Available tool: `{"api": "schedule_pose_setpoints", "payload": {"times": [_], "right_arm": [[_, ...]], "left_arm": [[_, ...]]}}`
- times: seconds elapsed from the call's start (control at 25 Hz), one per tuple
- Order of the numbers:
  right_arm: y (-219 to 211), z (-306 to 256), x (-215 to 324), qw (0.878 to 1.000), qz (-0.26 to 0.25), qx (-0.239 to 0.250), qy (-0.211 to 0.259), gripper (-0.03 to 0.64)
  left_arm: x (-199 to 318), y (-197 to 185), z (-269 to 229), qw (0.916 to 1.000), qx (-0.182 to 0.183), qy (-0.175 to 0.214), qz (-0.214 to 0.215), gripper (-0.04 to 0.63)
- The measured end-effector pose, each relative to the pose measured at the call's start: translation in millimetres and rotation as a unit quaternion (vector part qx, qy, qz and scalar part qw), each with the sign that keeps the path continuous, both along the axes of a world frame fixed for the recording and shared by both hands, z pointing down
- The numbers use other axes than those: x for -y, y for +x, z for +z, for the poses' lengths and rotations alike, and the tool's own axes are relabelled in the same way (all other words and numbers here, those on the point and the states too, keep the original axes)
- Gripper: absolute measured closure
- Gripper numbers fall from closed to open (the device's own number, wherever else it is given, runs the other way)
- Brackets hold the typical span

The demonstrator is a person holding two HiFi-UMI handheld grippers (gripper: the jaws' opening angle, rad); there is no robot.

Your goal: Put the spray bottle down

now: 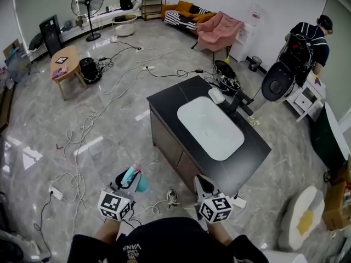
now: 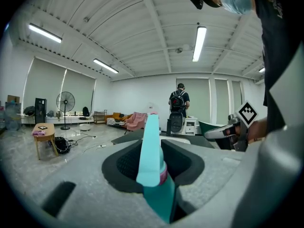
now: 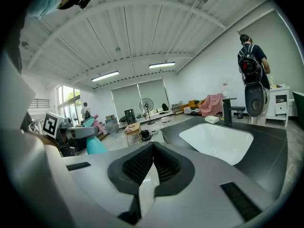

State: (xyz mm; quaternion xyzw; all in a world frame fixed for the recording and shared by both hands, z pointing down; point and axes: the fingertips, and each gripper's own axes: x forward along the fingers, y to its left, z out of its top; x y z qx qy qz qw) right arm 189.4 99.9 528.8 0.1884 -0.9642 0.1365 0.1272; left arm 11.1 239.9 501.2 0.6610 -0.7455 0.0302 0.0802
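In the head view my left gripper [image 1: 130, 184] is shut on a teal spray bottle [image 1: 134, 177] with a pink trigger, held low above the floor to the left of the counter. In the left gripper view the bottle [image 2: 153, 163] stands up between the dark pads [image 2: 127, 164], its teal nozzle pointing ahead. My right gripper [image 1: 204, 186] hovers at the near corner of the black counter [image 1: 170, 98]. In the right gripper view its jaws [image 3: 152, 145] meet at the tips with nothing between them, over the counter near the white sink [image 3: 216, 139]. The bottle [image 3: 96, 147] shows at its left.
The counter carries a white basin [image 1: 211, 127], a black faucet [image 1: 239, 101] and a white soap block [image 1: 216, 96]. Cables and a power strip [image 1: 55, 192] lie on the floor at left. A person with a backpack [image 1: 307, 41] stands at the far right beside a white cabinet [image 1: 304, 98].
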Motion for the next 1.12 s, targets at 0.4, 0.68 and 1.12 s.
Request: {"api": "schedule_pose_setpoints", "payload": {"times": [0.4, 0.68, 1.12], "right_arm": [[-40.5, -6.0, 112.3, 1.000, -0.006, 0.013, -0.001, 0.615], [-60.7, 3.0, 166.8, 1.000, -0.016, 0.013, -0.004, 0.615], [-110.9, 17.9, 190.4, 1.000, -0.024, -0.009, -0.013, 0.615]], "left_arm": [[106.3, -39.0, -16.3, 0.9999, 0.015, 0.001, -0.007, 0.469], [154.8, -59.0, -10.4, 0.9997, 0.017, 0.000, -0.020, 0.469], [173.1, -117.0, 0.7, 0.9992, 0.001, -0.001, -0.040, 0.469]]}}
